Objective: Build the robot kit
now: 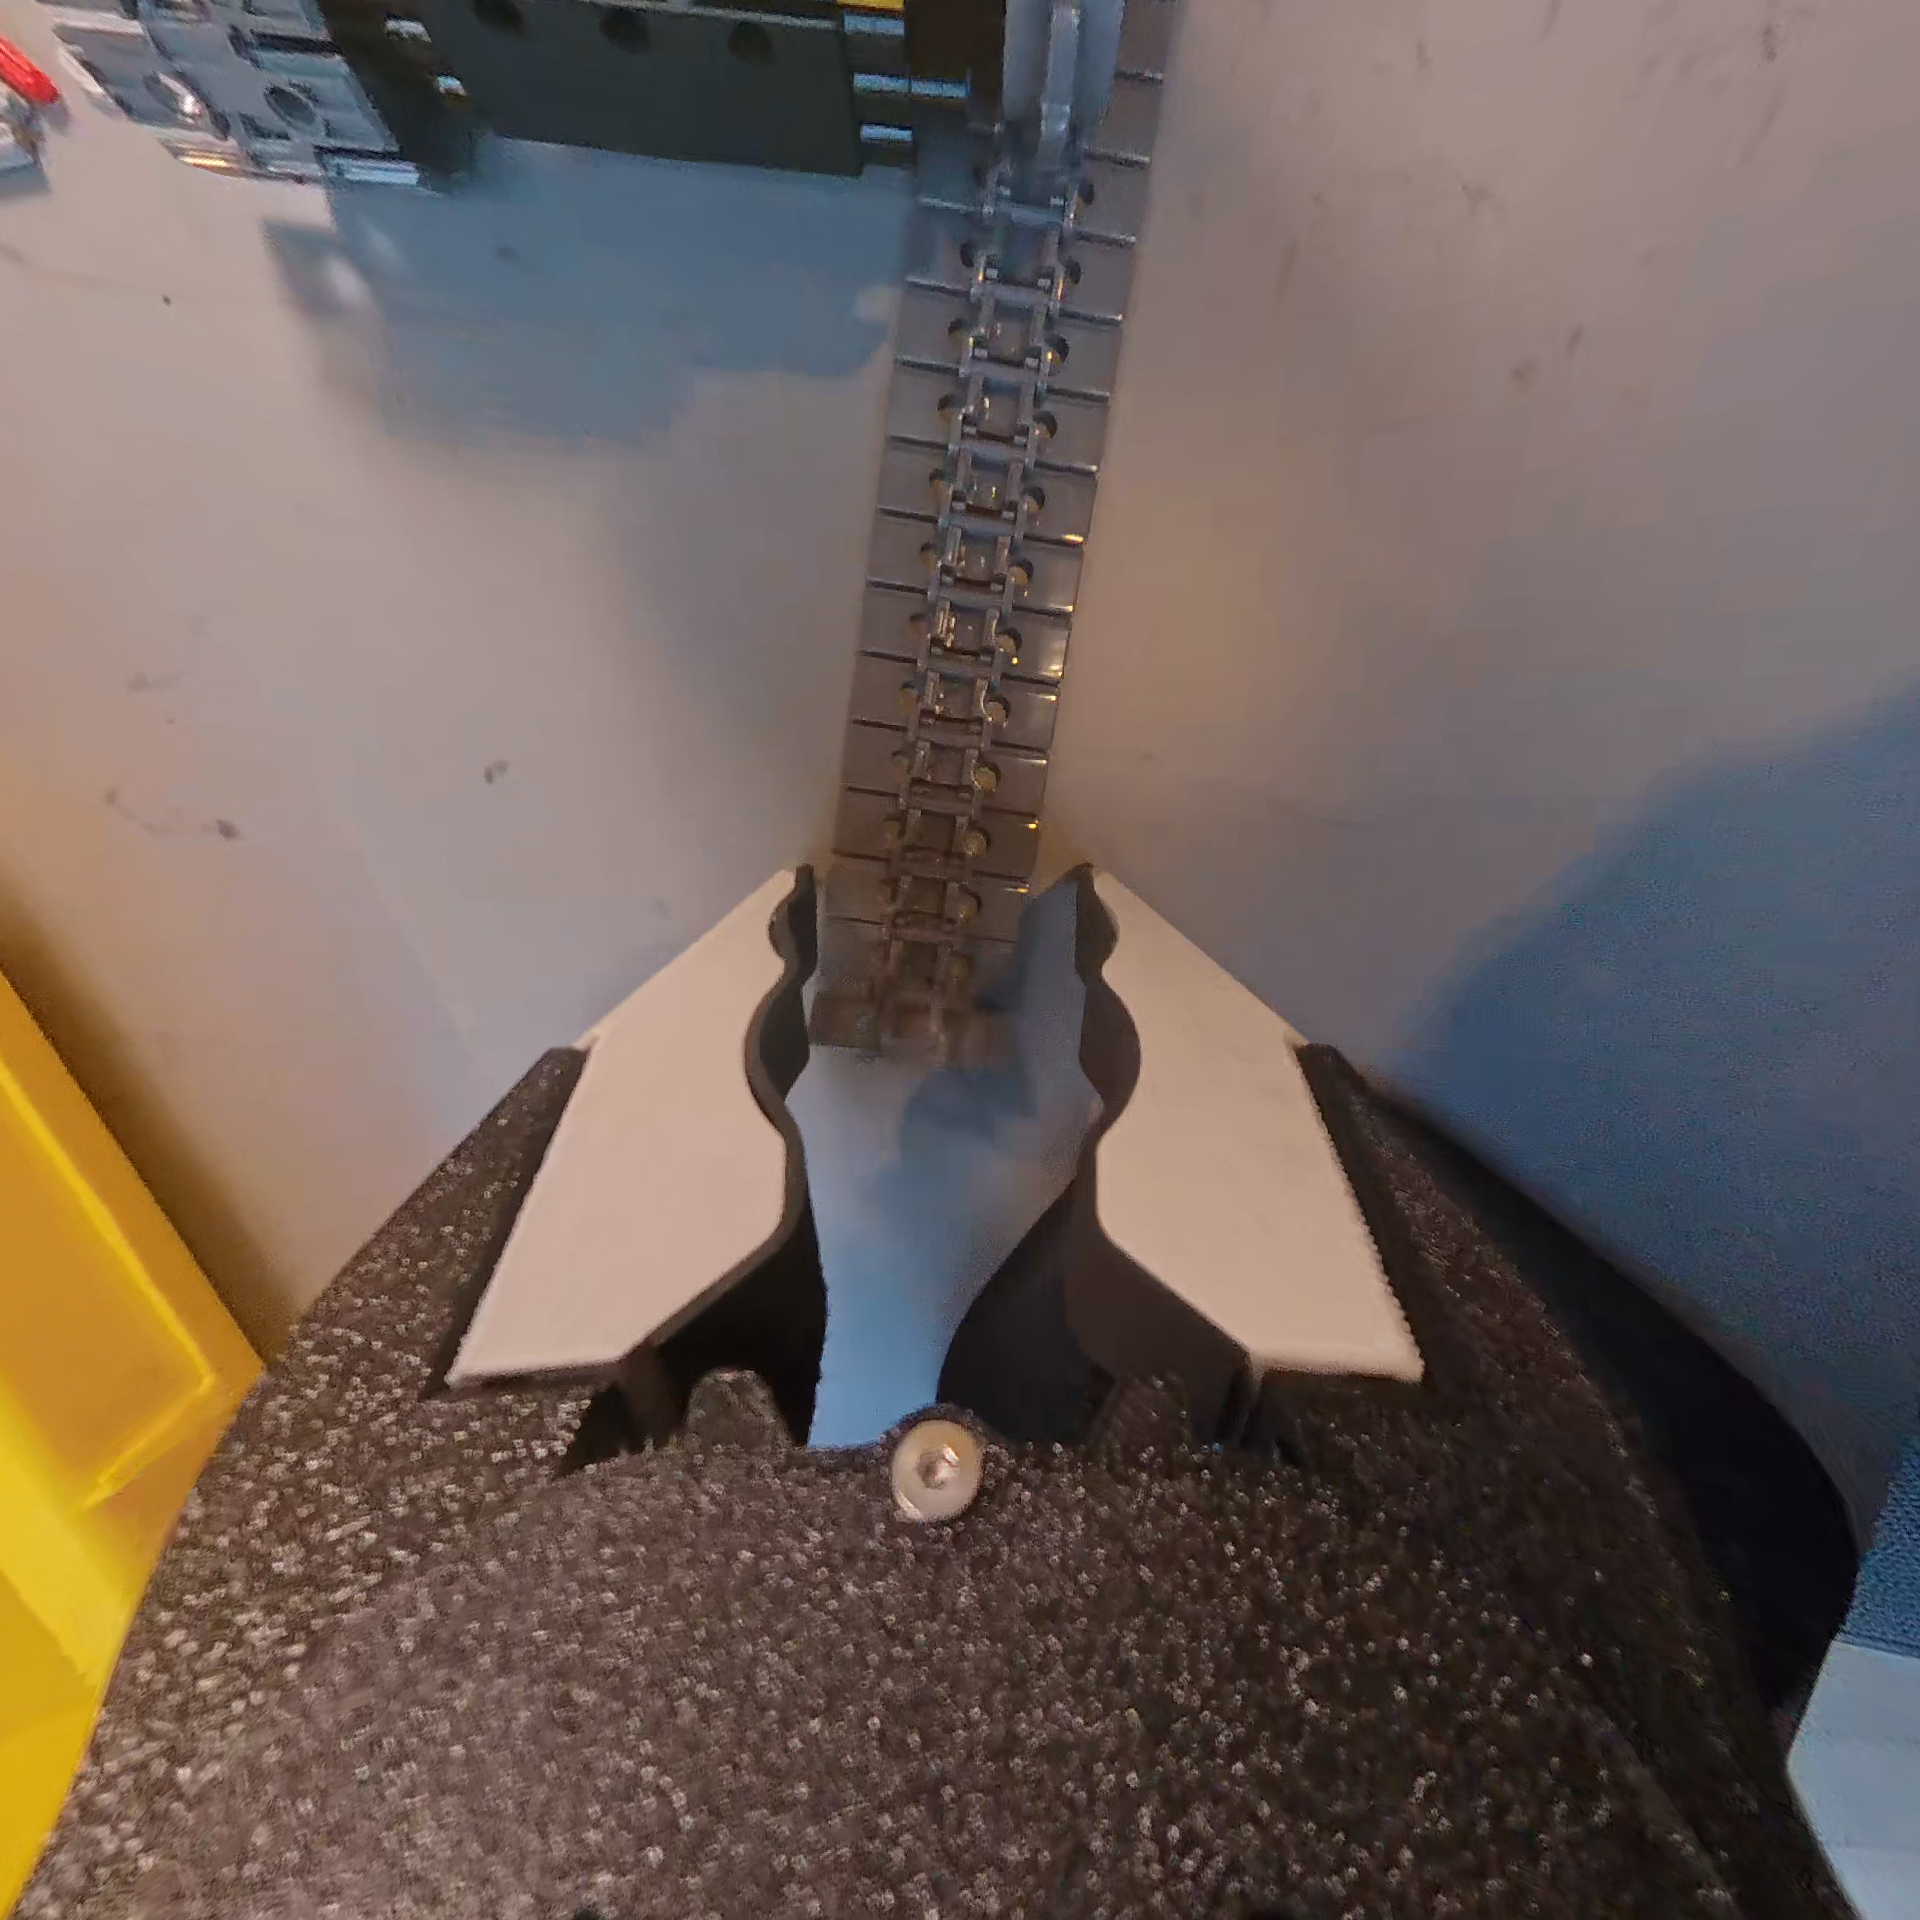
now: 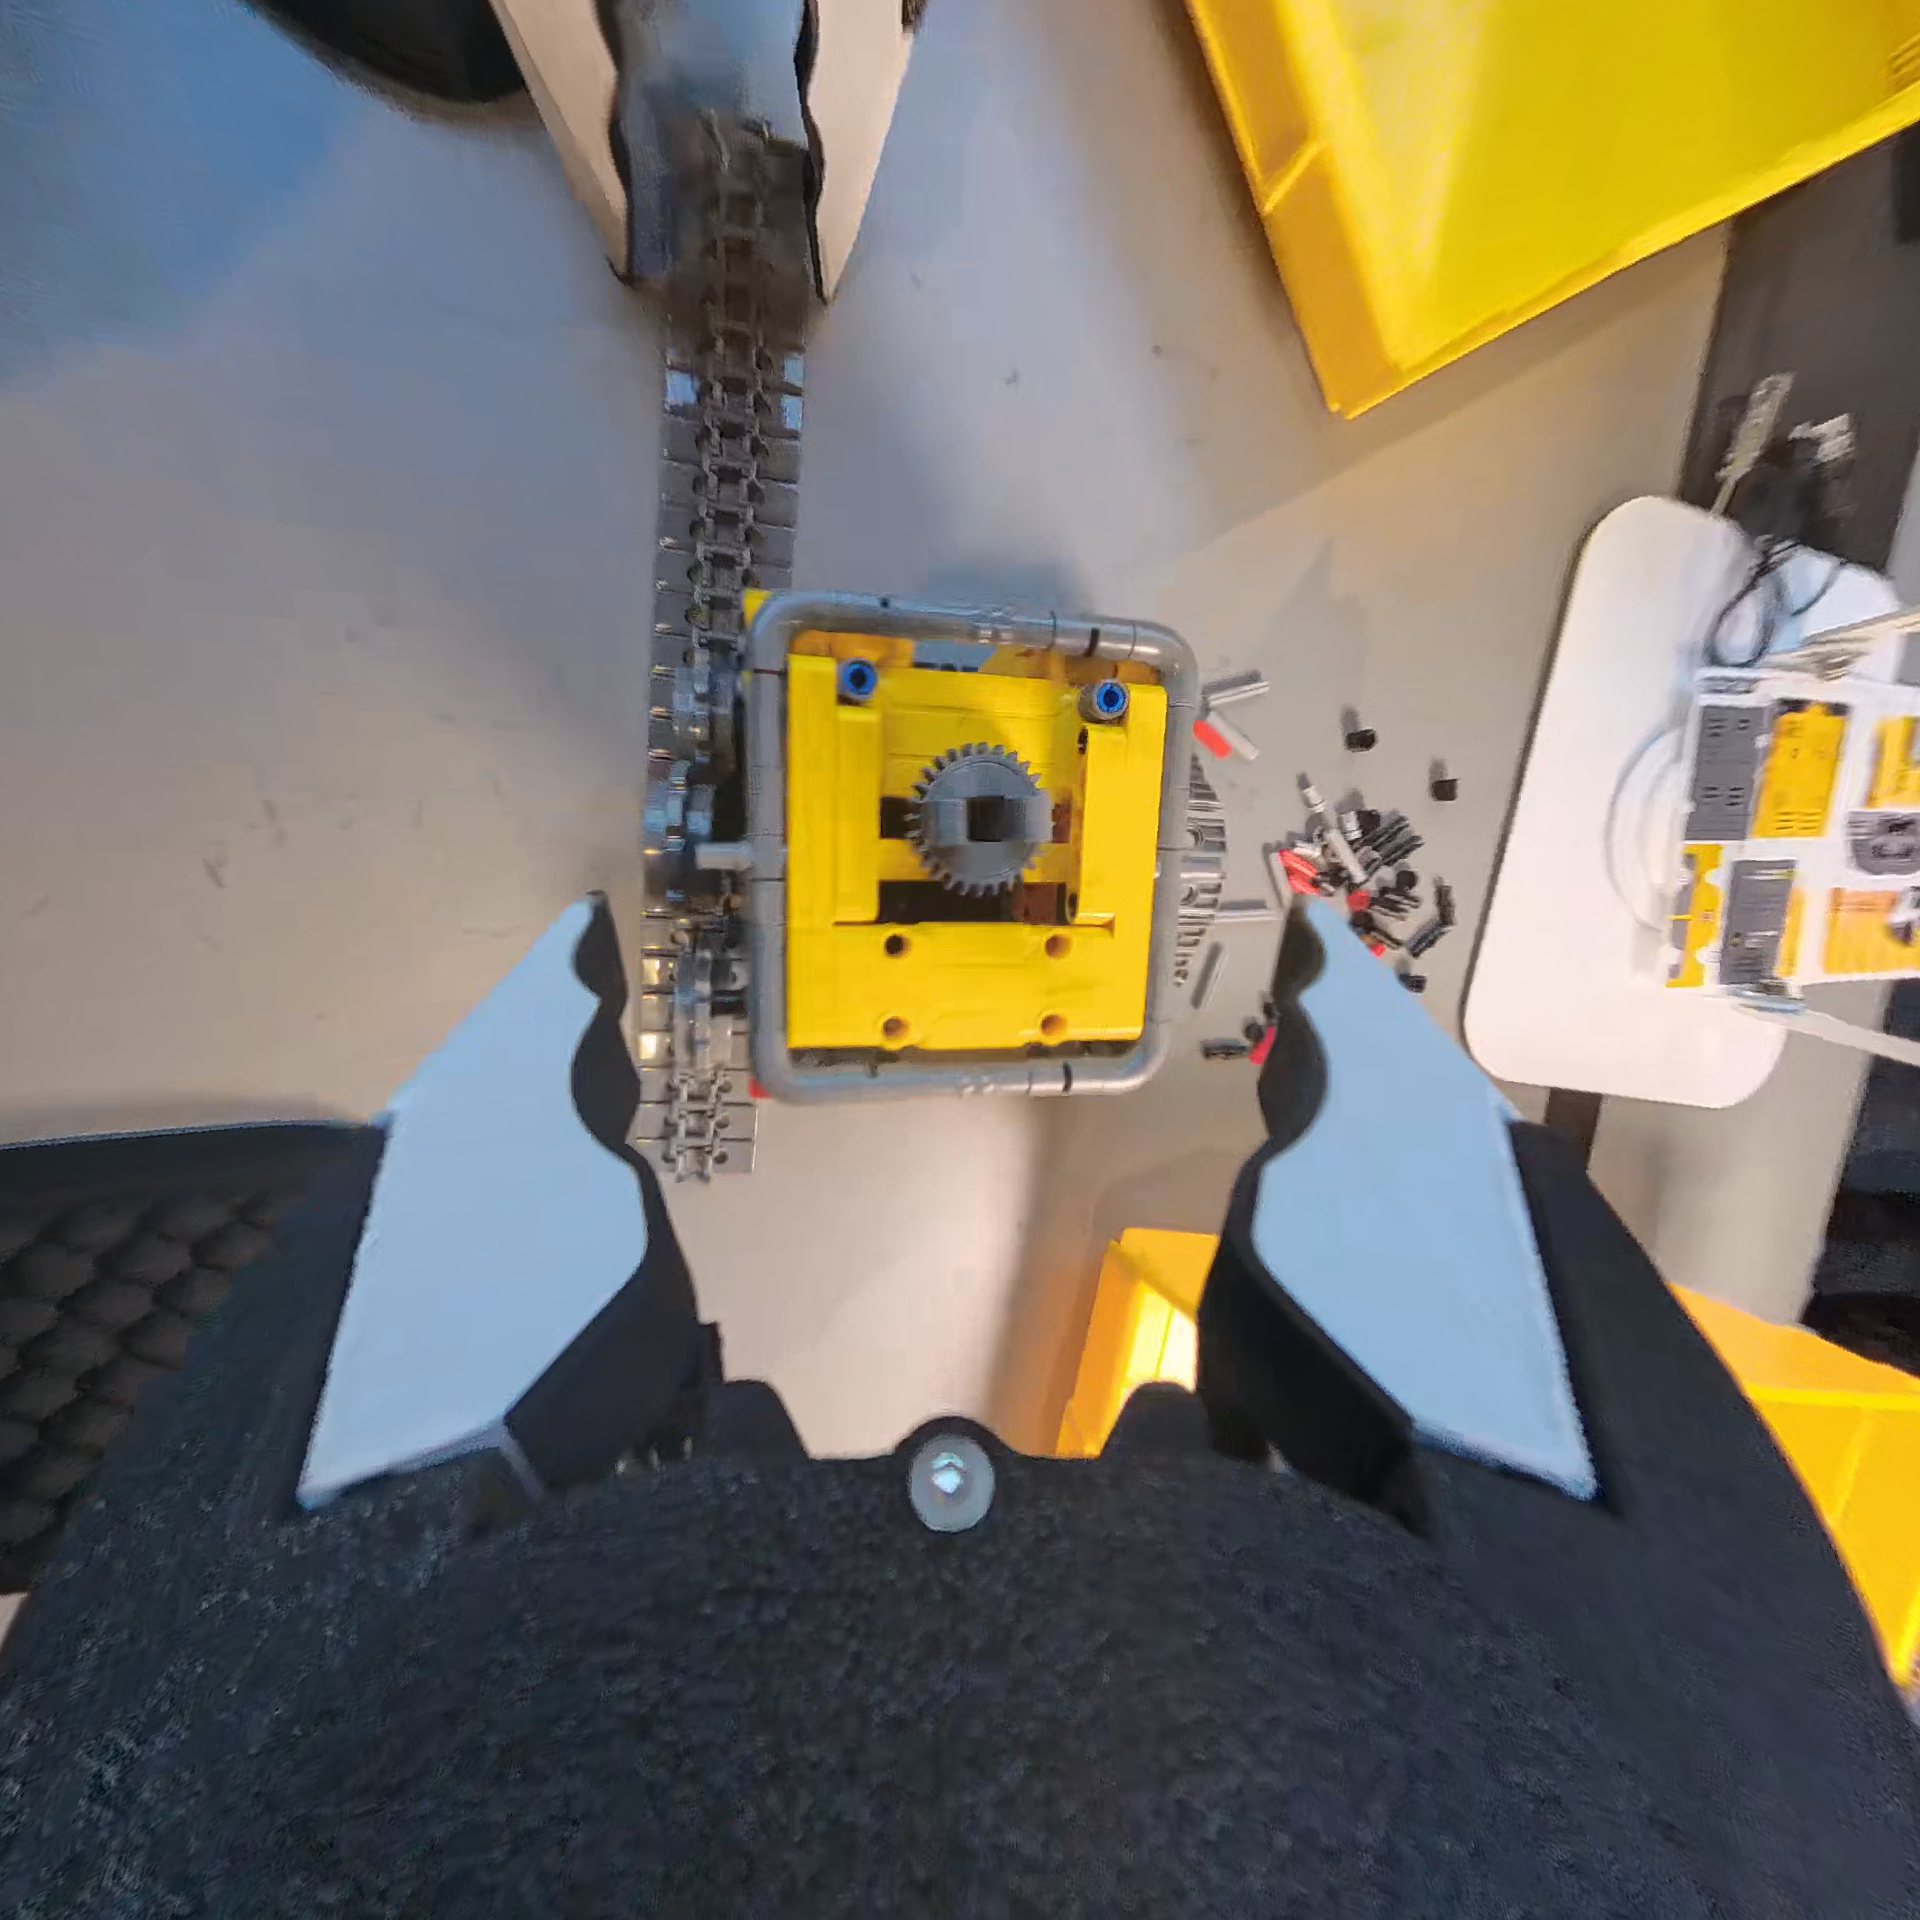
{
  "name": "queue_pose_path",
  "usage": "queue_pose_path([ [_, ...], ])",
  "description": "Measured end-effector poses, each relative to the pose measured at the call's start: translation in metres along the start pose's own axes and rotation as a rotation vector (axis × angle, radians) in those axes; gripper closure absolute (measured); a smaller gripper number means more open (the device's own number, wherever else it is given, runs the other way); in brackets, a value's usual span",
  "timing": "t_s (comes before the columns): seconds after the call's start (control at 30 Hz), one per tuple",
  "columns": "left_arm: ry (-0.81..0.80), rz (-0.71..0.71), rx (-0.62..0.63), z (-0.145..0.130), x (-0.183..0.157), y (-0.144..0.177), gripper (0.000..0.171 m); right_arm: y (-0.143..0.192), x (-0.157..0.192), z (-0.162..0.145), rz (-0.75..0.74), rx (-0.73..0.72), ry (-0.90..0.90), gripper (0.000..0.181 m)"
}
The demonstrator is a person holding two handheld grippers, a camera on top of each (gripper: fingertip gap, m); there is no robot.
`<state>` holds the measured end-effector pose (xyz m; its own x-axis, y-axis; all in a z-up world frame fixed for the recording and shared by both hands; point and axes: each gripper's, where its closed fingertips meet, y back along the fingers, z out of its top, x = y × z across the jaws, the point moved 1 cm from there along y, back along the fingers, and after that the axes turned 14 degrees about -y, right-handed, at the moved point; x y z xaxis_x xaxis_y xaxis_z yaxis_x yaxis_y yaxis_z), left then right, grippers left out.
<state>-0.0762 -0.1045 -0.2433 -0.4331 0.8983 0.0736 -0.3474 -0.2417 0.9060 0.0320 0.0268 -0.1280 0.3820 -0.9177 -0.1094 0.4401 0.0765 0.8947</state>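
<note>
A long grey tread chain [image 1: 977,582] of linked plastic plates lies stretched flat on a pale grey tabletop [image 1: 416,644]. In the left wrist view it runs straight away from the camera toward a dark block model at the far edge. The left gripper [image 1: 940,940] has its jaws narrowed around the near end of the chain, one white finger on each side; the end link sits between the tips, though blur hides whether the pads actually press it. In the right wrist view the same gripper [image 2: 717,208] appears at the top, closed over that end of the chain.

The chain's other end runs along the left side of a square yellow block model [image 2: 971,862], framed by a grey tube border, with a grey gear [image 2: 977,816] at its centre and two blue pins near its top corners. The right gripper [image 2: 940,935] hovers above this model with jaws spread wide, holding nothing.

To the right of the model lies a scatter of small black, grey and red pins [image 2: 1351,862]. Beyond them is a white tray [image 2: 1558,831] carrying an open instruction booklet [image 2: 1797,831]. Yellow bins [image 2: 1558,156] sit at the top right and lower right.
</note>
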Motion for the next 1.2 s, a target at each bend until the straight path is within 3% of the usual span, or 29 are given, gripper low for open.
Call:
queue_pose_path([
  [0.07, 0.006, 0.008, 0.001, -0.001, 0.001, 0.0, 0.125, -0.018, -0.006, -0.006, 0.038, 0.057, -0.014, 0.057],
  [0.13, 0.002, 0.017, 0.012, -0.002, 0.0, 0.001, 0.128, -0.029, -0.005, -0.019, 0.076, 0.133, -0.024, 0.076],
  [0.33, -0.008, 0.012, 0.024, -0.007, -0.002, 0.003, 0.134, -0.024, -0.003, -0.036, 0.058, 0.162, -0.035, 0.076],
  [0.97, -0.04, 0.003, 0.037, -0.014, -0.004, 0.007, 0.134, -0.028, -0.001, -0.025, 0.039, 0.085, -0.083, 0.075],
  [1.2, -0.018, 0.023, -0.078, 0.0, 0.0, 0.026, 0.135, -0.029, -0.001, -0.023, 0.03, 0.058, -0.088, 0.075],
])
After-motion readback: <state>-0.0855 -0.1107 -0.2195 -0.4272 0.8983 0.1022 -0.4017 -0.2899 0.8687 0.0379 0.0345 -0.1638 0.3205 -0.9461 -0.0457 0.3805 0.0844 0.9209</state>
